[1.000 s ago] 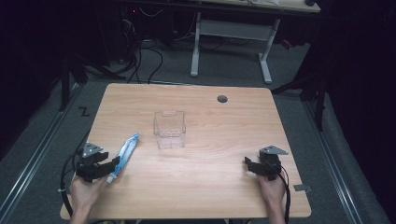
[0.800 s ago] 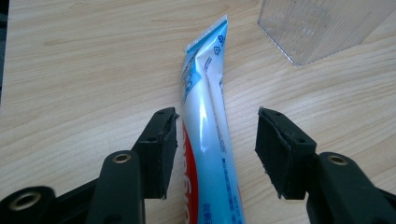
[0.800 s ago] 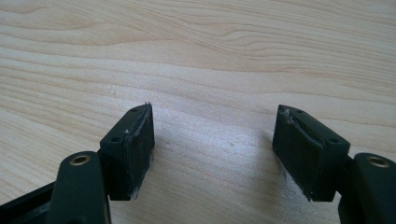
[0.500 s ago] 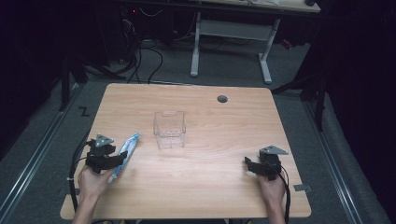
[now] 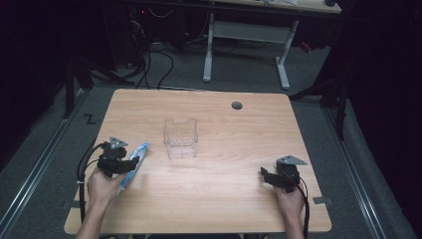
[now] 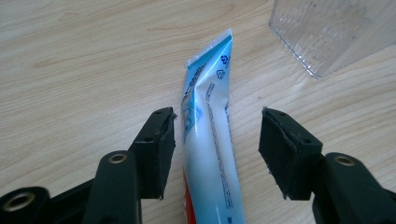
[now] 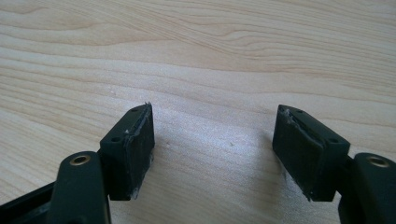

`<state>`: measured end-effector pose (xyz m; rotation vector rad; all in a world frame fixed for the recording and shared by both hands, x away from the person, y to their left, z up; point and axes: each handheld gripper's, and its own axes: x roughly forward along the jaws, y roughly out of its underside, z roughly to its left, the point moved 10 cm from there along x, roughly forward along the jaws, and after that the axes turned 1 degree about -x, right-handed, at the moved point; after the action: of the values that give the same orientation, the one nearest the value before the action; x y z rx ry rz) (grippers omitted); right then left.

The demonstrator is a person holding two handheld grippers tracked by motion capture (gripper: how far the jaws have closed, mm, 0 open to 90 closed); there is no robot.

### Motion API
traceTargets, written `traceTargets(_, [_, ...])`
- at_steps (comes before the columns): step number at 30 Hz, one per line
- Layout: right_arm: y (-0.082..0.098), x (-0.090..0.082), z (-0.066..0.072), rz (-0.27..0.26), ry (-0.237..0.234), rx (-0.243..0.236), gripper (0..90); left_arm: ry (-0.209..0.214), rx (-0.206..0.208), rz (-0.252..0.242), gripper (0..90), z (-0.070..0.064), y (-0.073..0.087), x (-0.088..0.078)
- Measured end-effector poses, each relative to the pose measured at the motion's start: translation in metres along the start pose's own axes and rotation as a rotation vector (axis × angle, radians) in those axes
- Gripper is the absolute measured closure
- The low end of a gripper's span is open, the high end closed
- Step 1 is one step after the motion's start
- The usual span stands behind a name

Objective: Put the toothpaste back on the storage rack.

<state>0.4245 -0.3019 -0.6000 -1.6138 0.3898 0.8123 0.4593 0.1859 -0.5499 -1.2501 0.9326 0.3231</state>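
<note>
Black two-jaw tongs (image 5: pixel 130 163) with grey three-cornered top plates, brass-ringed screw holes, trailing black cables; bare forearms.

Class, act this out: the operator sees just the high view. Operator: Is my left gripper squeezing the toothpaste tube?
Observer: No. The left gripper's jaws have just been opening. The toothpaste tube lies flat between them, and neither pad presses on it.
Operator: Which end points at the clear container?
Observer: The flat crimped end points toward the clear container without touching it.
Operator: And the right gripper?
Observer: The right gripper is open, with bare table between its jaws.
</note>
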Motion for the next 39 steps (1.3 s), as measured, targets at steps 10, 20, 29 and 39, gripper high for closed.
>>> traceTargets(10, [0.0,0.0,0.0,0.0,0.0,0.0,29.5,-0.024,-0.013,0.063,44.6,0.006,0.003,0.017])
traceTargets(20, [0.0,0.0,0.0,0.0,0.0,0.0,29.5,-0.021,-0.03,0.121,45.3,0.009,0.009,0.028])
traceTargets(29, [0.0,0.0,0.0,0.0,0.0,0.0,29.5,-0.024,-0.02,0.151,46.7,0.006,0.012,0.036])
traceTargets(39, [0.0,0.0,0.0,0.0,0.0,0.0,29.6,-0.015,-0.023,0.18,49.2,0.004,0.015,0.042])
